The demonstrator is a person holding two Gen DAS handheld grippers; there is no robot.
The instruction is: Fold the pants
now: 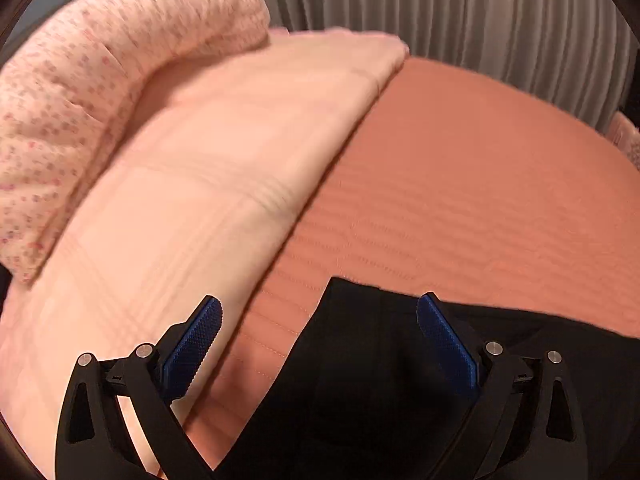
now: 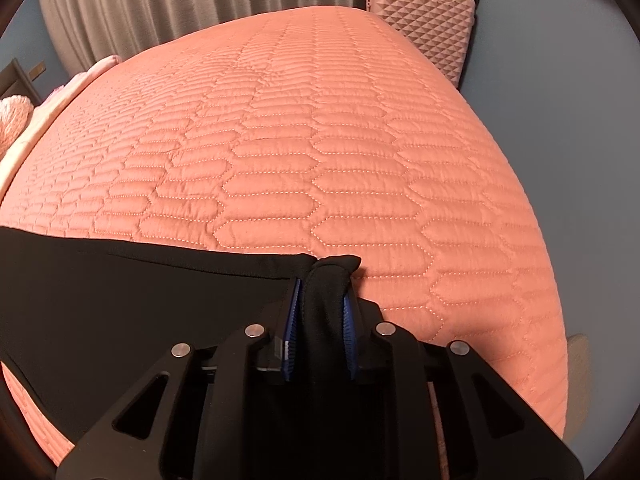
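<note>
Early stage, judging by layout: black pants (image 2: 120, 300) lying spread along lower frame on quilted coral bedspread (image 2: 340, 160). Right gripper (image 2: 320, 312) pinching bunched pants corner. Left gripper (image 1: 320, 320) hovering released over other end, lower centre. Folding apparently remaining.

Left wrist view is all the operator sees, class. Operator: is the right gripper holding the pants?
Observer: Yes, the right gripper is shut on a bunched corner of the pants.
Operator: Mine hangs open over black cloth. What lies past that corner?
Observer: Bare quilt, nothing on it.
Operator: Anything beyond the bed?
Observer: A pink suitcase stands at the far corner.
</note>
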